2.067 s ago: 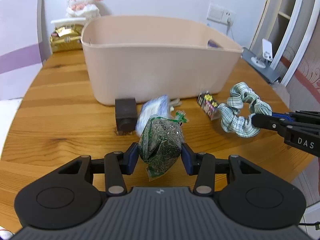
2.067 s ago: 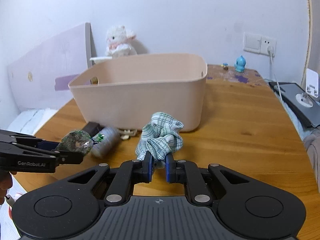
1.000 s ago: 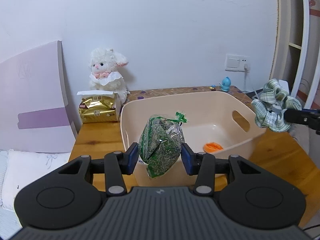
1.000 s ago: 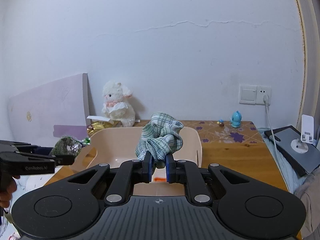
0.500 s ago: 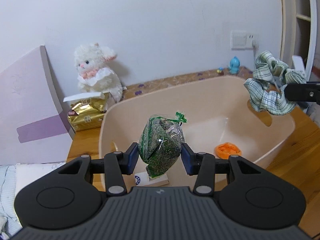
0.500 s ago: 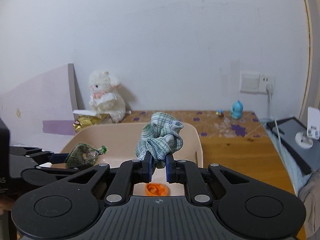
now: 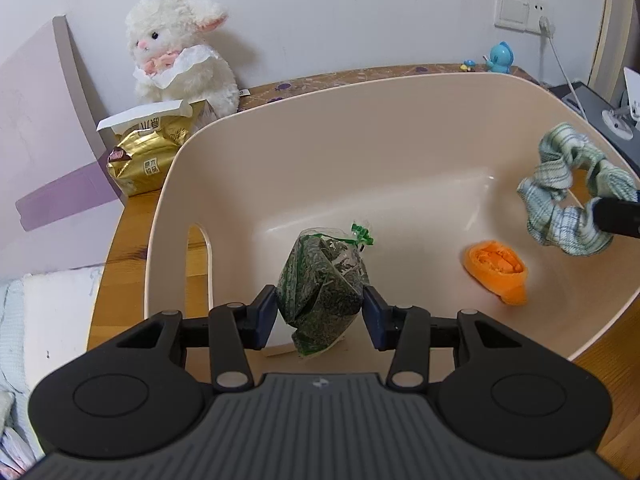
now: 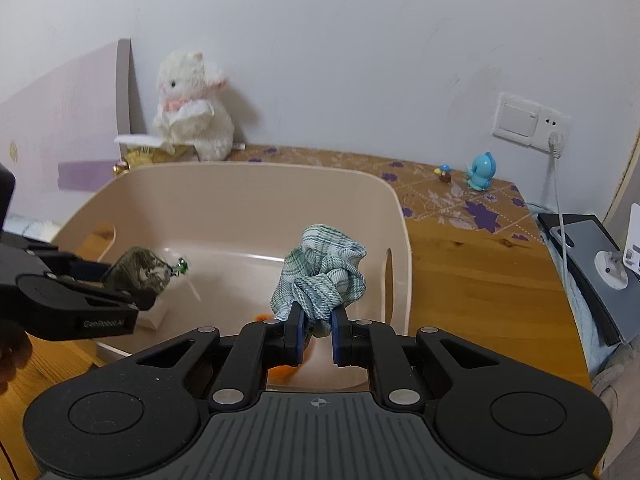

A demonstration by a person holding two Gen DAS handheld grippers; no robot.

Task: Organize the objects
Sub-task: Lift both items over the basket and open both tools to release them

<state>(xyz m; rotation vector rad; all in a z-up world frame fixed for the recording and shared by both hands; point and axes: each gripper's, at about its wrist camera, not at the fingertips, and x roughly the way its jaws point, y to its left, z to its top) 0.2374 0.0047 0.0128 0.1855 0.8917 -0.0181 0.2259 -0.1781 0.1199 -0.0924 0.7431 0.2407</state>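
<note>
My left gripper (image 7: 320, 314) is shut on a clear bag of dark green dried leaves (image 7: 322, 284) and holds it over the left part of the beige plastic bin (image 7: 360, 120). My right gripper (image 8: 317, 334) is shut on a green-and-white checked scrunchie (image 8: 320, 276) and holds it over the bin's right side (image 8: 400, 216). The scrunchie also shows in the left wrist view (image 7: 568, 200), and the bag in the right wrist view (image 8: 140, 270). An orange item (image 7: 496, 270) lies on the bin floor.
A white plush lamb (image 7: 180, 48) and a gold packet (image 7: 148, 156) stand behind the bin on the wooden table (image 8: 472, 264). A blue figurine (image 8: 482, 170) sits near the wall socket (image 8: 528, 122). A grey device (image 8: 592, 264) lies at the right edge.
Both grippers have come lower and further over the bin with their loads. The bag and scrunchie now hang inside the bin's rim.
</note>
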